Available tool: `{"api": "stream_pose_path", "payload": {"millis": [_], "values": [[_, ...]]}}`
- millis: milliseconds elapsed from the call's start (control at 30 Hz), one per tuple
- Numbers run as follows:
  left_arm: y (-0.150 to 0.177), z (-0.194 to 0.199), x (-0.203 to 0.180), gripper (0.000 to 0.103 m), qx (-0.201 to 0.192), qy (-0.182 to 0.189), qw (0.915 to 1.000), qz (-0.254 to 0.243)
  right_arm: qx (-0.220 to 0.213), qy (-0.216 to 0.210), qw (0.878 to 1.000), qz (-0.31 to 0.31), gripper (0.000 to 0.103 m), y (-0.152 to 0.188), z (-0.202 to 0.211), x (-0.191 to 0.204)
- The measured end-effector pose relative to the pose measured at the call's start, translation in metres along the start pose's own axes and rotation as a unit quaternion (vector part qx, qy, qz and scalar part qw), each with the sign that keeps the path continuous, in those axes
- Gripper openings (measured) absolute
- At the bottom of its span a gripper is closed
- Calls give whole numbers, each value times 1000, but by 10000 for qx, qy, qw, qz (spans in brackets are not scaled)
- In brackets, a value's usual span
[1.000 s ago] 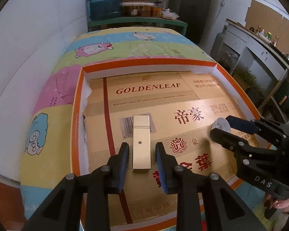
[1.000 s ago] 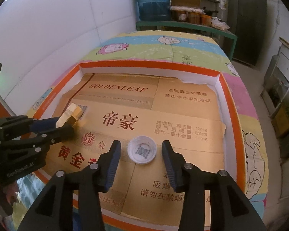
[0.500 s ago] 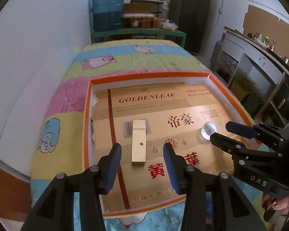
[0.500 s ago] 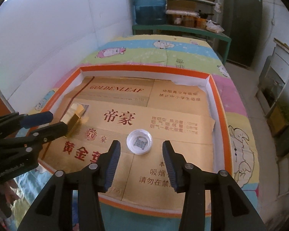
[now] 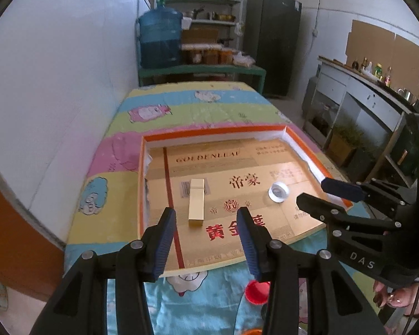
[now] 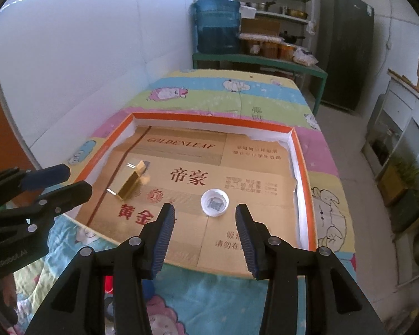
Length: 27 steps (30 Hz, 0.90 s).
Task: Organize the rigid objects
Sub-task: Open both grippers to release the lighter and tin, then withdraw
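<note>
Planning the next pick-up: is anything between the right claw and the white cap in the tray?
Nothing visible. The white cap lies alone on the tray's cardboard, just beyond the open right claw; the gold box lies well aside.

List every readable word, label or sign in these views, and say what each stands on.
"GOLDENLEAF": gold cardboard liner in the orange tray.
"帝豪": same liner.
"黄金": liner, cut off by the right tongs.
"DAS": right tongs' body.
Smaller liner print, white cap code: unreadable.

White tiled walls (image 5: 56,83) enclose a green metal shelf rack (image 5: 201,69), a dark tall cabinet (image 5: 271,47) and a blue water jug (image 6: 218,25).
</note>
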<state>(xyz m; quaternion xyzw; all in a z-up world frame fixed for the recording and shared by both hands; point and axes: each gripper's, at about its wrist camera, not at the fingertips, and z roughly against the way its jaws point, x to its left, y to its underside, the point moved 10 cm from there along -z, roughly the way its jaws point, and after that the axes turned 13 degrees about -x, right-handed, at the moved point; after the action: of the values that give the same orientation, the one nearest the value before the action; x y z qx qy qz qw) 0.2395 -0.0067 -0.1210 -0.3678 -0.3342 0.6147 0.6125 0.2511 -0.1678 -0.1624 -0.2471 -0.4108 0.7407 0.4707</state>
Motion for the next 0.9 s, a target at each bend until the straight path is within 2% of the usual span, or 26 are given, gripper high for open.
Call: {"api": "stream_pose_path", "payload": {"millis": [167,467,900], "values": [[-4,22,1,45,-221,-64,9997,94,-115,44,9999,33,47,-2,23,9],[1,49,15,45,-260,-203,9989,327,-354,88,9993,41,47,-5,67,26],[5,95,7,45,-467,-121,9984,308,-479,93,9988,-45,47,5,114,45]]}}
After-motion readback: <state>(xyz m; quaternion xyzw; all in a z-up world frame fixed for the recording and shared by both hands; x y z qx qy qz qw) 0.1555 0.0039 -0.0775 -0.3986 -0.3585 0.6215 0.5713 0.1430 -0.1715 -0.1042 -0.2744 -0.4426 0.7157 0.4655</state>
